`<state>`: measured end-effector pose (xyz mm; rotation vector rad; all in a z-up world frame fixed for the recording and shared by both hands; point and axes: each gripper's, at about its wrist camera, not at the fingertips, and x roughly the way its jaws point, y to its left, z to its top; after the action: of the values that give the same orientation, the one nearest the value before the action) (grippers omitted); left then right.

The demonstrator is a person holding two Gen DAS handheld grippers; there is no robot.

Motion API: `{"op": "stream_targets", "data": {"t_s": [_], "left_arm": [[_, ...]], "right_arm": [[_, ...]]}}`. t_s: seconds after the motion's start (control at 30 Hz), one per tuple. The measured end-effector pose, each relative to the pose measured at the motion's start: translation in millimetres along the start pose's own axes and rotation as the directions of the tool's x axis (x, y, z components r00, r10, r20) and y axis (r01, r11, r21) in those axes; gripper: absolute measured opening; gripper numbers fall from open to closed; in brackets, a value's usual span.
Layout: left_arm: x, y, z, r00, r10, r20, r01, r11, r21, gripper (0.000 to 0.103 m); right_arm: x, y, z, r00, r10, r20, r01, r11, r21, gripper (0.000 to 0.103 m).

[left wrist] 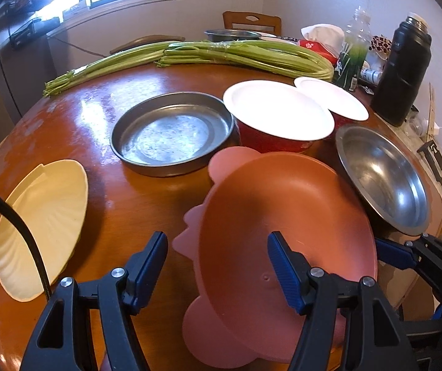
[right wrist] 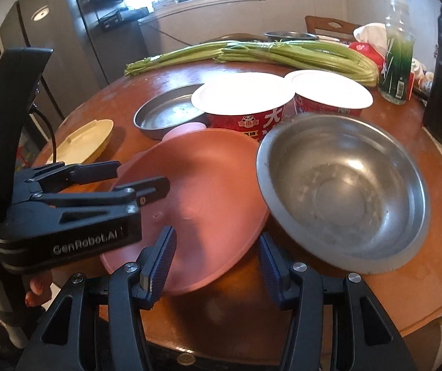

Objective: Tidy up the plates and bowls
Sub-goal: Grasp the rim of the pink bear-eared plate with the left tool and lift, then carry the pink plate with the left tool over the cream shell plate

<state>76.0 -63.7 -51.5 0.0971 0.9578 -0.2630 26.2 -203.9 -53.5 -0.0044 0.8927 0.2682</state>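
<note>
left wrist view: left gripper [left wrist: 217, 259] is seen from behind, jaws apart, with nothing pressed between the blue pads. its right finger [left wrist: 285, 270] is seen over the bowl of the pink plate [left wrist: 285, 216]; its left finger is seen over bare wood beside the plate's scalloped edge. whether either pad touches the plate cannot be told. the pink plate is placed at the near edge of the round wooden table [left wrist: 103, 114]. a cream shell-shaped dish [left wrist: 44, 222] is located to the left of it, well apart. a flat metal pan [left wrist: 171, 133] is located behind it. two red paper bowls with white lids [left wrist: 276, 111] are set side by side beyond the pink plate. a steel bowl [left wrist: 384, 176] is positioned at the right, its rim just beside the pink plate. celery stalks [left wrist: 208, 55] are laid across the far side. a black flask [left wrist: 403, 68] stands at the far right.

right wrist view: right gripper [right wrist: 217, 262] is shown released, jaws apart, nothing clamped. the near rim of the pink plate [right wrist: 202, 185] is seen between its fingers. the steel bowl [right wrist: 344, 191] is seen at the right, tilted. the left gripper [right wrist: 140, 174] is seen reaching in from the left over the pink plate, jaws apart.
</note>
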Motion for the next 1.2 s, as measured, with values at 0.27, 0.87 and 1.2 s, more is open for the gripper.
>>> {"op": "stream_targets", "data": {"t_s": [0.27,0.87,1.2], "left_arm": [[-1.0,6.1,-1.0,1.000,-0.008,-0.001,0.008,1.000,-0.014,0.067],[-22.5,48.2,-15.5,0.997,0.078,0.031,-0.074,0.993,-0.095,0.067],[-16.3,29.1,-20.9,1.000,-0.008,0.024,0.010,0.997,-0.074,0.061]], "right_arm": [[1.4,8.6,-1.7,1.000,0.010,-0.011,-0.010,0.999,-0.048,0.055],[5.9,17.1,-4.8,0.996,0.078,-0.050,-0.081,0.995,-0.051,0.055],[8.1,32.8,-3.8,0.996,0.082,-0.031,-0.084,0.992,-0.092,0.055]]}}
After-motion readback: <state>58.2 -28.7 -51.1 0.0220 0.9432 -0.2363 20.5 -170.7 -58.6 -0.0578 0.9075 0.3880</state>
